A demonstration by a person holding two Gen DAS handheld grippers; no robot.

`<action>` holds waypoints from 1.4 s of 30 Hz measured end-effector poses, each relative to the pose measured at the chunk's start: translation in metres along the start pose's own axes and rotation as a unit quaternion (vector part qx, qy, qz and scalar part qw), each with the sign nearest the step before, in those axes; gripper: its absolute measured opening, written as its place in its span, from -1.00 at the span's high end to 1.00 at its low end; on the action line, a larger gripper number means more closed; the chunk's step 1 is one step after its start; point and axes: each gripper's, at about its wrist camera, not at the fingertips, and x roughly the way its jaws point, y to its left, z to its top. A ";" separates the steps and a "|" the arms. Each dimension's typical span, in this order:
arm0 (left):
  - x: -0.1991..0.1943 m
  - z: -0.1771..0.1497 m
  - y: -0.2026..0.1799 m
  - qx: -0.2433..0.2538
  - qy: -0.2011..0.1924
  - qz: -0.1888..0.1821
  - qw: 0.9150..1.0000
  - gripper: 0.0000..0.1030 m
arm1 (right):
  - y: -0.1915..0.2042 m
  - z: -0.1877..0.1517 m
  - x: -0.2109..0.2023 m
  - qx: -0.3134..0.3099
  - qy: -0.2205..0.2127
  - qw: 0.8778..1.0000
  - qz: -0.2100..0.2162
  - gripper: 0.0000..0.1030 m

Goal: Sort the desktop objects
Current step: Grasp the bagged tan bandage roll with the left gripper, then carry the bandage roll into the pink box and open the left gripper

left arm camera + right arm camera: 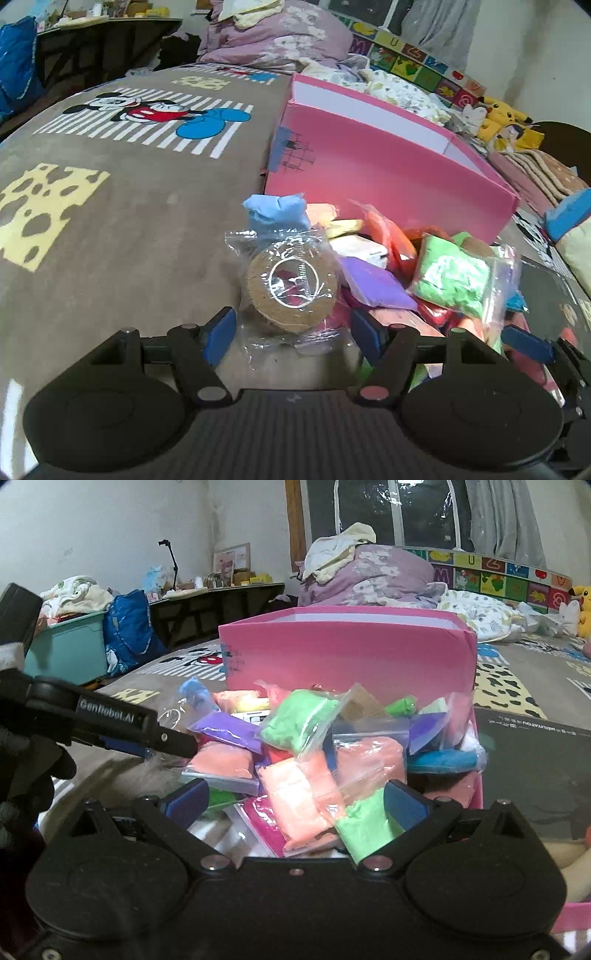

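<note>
Left wrist view: a brown roll of tape (291,291) sealed in a crinkled clear bag lies on the Mickey Mouse rug (122,206) between the wide-spread fingers of the left gripper (293,330), untouched, beside the pile of clay bags (447,277). The right gripper (295,801), fingers wide and holding nothing, hovers over that pile before the pink box (347,653).

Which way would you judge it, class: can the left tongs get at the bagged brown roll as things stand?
Probably yes. The left tongs are open, and the bagged brown roll lies on top at the pile's near edge, just ahead between the fingers, with nothing over it.
</note>
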 end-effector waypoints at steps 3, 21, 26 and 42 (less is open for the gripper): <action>0.003 0.003 0.001 -0.015 0.001 0.010 1.000 -0.33 | 0.000 0.000 0.001 0.001 -0.004 1.000 0.000 -0.98; -0.017 0.005 -0.006 0.004 -0.029 0.050 0.998 0.06 | -0.006 0.003 0.002 0.013 -0.005 1.000 -0.002 -0.98; -0.035 0.013 -0.009 0.008 -0.036 0.038 0.999 0.06 | -0.006 0.004 -0.001 0.015 -0.008 1.000 0.000 -0.98; -0.049 0.079 -0.039 0.079 -0.061 0.033 0.994 0.06 | -0.007 0.005 0.000 0.020 -0.008 1.000 0.004 -0.98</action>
